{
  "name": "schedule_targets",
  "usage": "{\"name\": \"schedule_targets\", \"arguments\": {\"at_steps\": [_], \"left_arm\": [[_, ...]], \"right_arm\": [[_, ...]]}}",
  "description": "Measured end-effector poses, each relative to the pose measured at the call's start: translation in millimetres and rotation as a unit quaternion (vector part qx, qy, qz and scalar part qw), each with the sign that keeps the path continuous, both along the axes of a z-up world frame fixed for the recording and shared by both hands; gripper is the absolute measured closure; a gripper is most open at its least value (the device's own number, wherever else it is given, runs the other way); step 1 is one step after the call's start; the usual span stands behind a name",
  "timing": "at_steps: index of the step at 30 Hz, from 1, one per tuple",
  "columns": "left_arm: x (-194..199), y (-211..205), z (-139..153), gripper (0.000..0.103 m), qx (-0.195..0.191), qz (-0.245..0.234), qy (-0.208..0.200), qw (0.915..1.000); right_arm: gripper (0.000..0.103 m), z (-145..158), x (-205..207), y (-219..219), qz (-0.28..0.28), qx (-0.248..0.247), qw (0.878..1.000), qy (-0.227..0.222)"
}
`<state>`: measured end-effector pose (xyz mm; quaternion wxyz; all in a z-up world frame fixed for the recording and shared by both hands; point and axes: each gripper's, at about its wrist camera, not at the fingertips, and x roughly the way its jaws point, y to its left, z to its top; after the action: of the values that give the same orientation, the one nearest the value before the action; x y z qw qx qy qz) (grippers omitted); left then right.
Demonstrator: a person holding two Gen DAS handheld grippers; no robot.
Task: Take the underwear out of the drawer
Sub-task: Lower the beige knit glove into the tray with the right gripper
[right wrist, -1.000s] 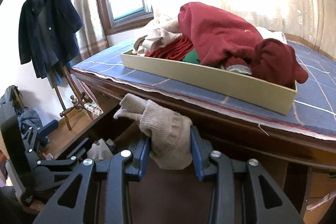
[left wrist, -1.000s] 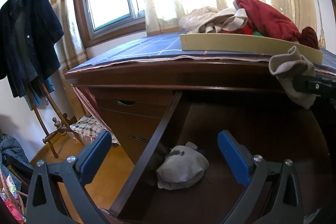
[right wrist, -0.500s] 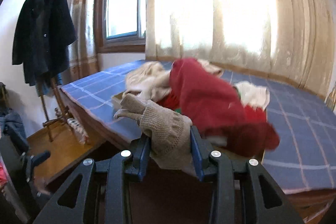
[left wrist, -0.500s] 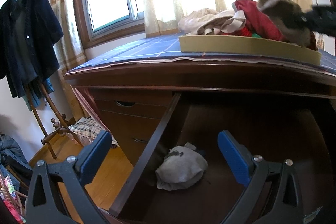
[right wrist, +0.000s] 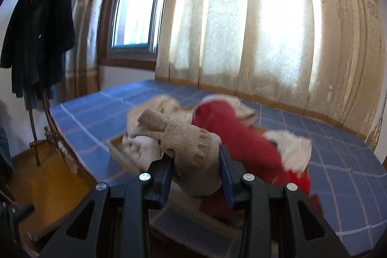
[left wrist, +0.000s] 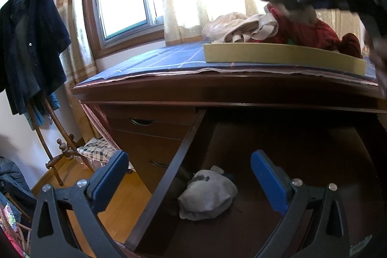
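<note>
A dark wooden surface (left wrist: 217, 88) carries a blue checked cloth (right wrist: 101, 113). On the cloth sits a shallow beige cardboard tray (left wrist: 278, 55). Below the tray, the open wooden drawer (left wrist: 169, 175) holds a crumpled grey garment (left wrist: 208, 195).

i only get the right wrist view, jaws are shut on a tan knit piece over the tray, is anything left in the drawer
Observer: Yes, one grey bundle lies on the drawer floor near its left wall.
Operator: is the left gripper on it
Observer: No, the left gripper hovers above it, jaws wide open, nothing between them.
Operator: drawer fully shut or open
Observer: Pulled open under the dresser top.
</note>
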<state>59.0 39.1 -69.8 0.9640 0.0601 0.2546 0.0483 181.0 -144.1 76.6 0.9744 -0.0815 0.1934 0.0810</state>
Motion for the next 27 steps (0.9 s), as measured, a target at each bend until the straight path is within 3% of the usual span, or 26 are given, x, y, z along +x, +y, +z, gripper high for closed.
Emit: {"name": "schedule_targets", "arguments": {"at_steps": [4,7,12,16,21,27], "left_arm": [[0.6,-0.1,0.1,0.000,-0.003,-0.001,0.001,1.0000],[-0.3,0.3,0.6,0.000,-0.004,-0.003,0.002,1.0000],[-0.9,1.7,1.0,0.000,-0.010,-0.006,0.002,0.9999],[-2.3,2.4,0.7,0.000,-0.012,-0.008,-0.001,0.9999],[-2.5,4.2,1.3,0.000,-0.015,-0.011,-0.001,0.9998],[-3.4,4.5,1.4,0.000,-0.015,-0.013,-0.002,0.9998]], "right_arm": [[0.065,26.7,41.5,6.1,0.006,0.016,1.000,0.018],[0.065,36.7,96.2,10.7,0.004,0.041,0.996,0.080],[0.065,27.0,172.8,15.8,-0.019,0.073,0.981,0.181],[0.065,15.6,204.3,21.1,-0.027,0.090,0.971,0.221],[0.065,5.6,219.8,56.0,-0.033,0.011,0.975,0.221],[0.065,-12.7,234.1,87.0,-0.051,-0.088,0.969,0.226]]}}
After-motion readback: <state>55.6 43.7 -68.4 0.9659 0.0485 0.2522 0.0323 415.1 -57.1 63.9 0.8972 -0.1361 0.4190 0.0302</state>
